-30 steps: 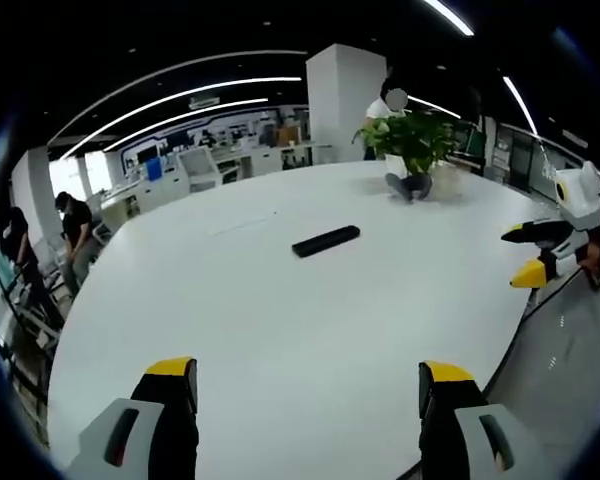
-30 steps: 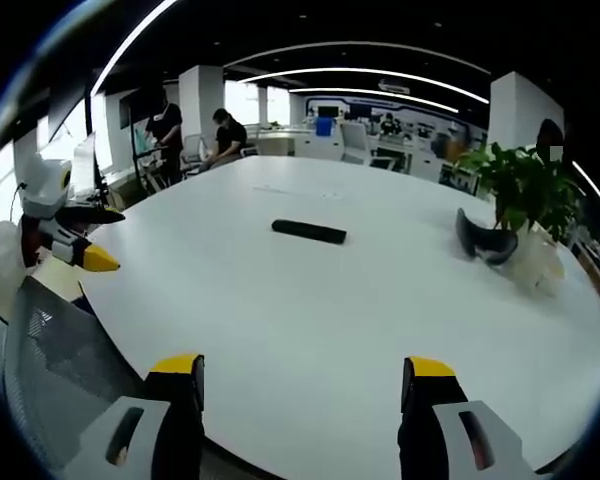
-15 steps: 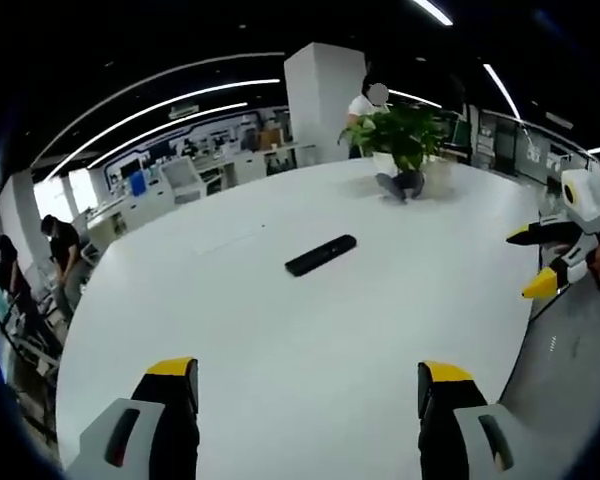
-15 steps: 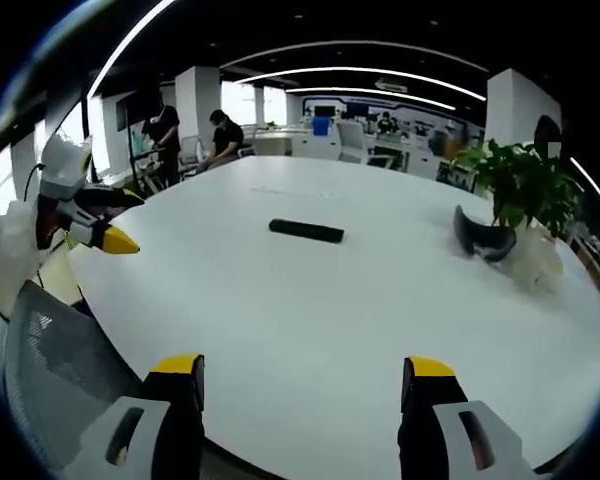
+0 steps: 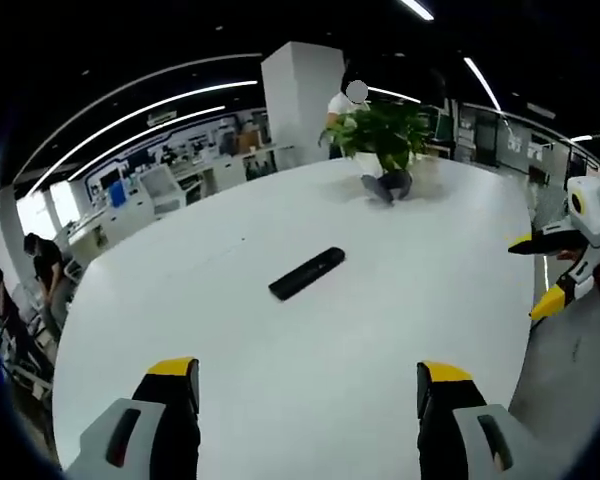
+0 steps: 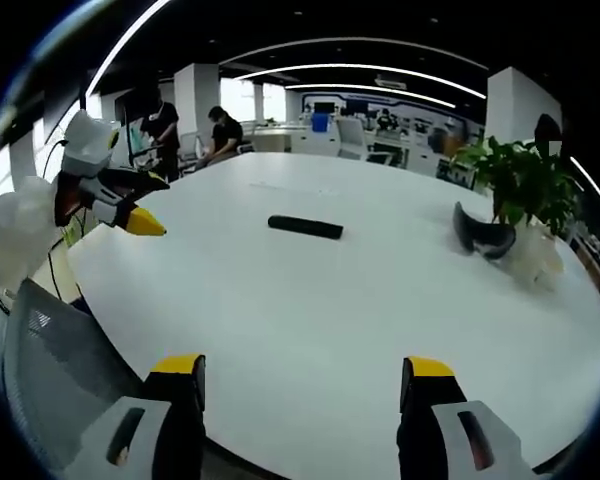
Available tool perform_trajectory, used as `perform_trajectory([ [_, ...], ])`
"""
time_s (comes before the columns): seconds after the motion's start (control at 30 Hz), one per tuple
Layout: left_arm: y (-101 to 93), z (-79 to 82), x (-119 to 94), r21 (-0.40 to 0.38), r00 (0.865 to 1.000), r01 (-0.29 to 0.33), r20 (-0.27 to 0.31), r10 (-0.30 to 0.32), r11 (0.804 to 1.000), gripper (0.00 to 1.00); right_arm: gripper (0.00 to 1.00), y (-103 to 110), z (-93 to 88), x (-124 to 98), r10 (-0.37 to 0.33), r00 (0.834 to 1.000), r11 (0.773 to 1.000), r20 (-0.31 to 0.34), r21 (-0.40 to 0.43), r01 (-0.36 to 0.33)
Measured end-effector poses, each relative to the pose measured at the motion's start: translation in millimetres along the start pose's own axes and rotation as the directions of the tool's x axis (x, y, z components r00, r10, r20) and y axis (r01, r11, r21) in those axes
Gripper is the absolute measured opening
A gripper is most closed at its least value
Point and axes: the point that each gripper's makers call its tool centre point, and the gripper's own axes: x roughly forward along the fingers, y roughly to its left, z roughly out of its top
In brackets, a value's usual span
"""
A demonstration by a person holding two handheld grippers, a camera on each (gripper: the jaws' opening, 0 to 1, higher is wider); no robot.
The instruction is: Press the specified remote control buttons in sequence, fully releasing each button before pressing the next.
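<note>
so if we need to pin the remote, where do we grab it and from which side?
Judgement only: grip the remote control across its narrow width, near mid-length, coming straight down from above. It is a long, slim black bar lying flat on the white table, with bare tabletop along both long edges for the fingers.

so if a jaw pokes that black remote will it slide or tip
Probably slide: the remote lies flat and low on the smooth white table, so tipping looks unlikely. It looks slim and rigid, likely light, so an off-centre push might spin it.
</note>
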Motion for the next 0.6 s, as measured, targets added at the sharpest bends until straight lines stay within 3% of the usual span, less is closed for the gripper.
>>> perform_trajectory([
  [0.6,12.5,24.8,41.3,0.117,0.998,0.053,-0.039,-0.049,0.992,0.87,0.77,-1.8,-3.9,1.4,-0.004,1.0,1.0,-0.021,0.014,0.004],
])
